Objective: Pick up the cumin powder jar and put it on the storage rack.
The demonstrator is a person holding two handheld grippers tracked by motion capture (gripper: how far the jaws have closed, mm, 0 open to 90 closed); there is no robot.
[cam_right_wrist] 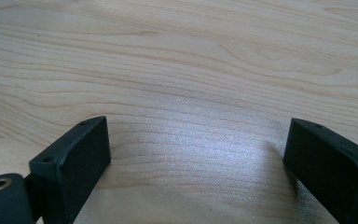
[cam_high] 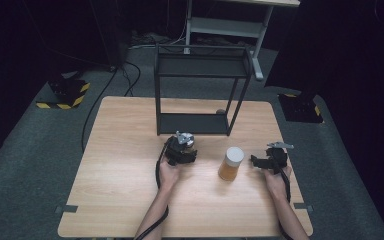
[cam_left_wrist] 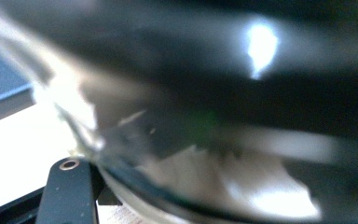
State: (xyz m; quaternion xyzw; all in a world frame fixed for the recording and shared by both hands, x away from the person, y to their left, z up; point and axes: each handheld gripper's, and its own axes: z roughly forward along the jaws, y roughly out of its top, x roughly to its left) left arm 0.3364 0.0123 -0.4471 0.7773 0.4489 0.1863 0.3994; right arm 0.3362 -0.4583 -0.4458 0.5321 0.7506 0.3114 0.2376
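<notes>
- Left gripper [cam_high: 182,150]: jaws clamped on a dark, glossy object [cam_left_wrist: 205,116], possibly a jar; view blurred.
- Right gripper [cam_high: 266,161]: jaws wide, nothing between.
- Amber jar [cam_high: 231,163]: upright on table [cam_high: 120,190], between both grippers.

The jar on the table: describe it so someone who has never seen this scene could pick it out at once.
On the wooden table, look in front of the black shelf rack, right of centre. The jar stands upright between the left gripper and right gripper, touching neither. Its amber body and white lid set it apart from the black gear around it.
</notes>
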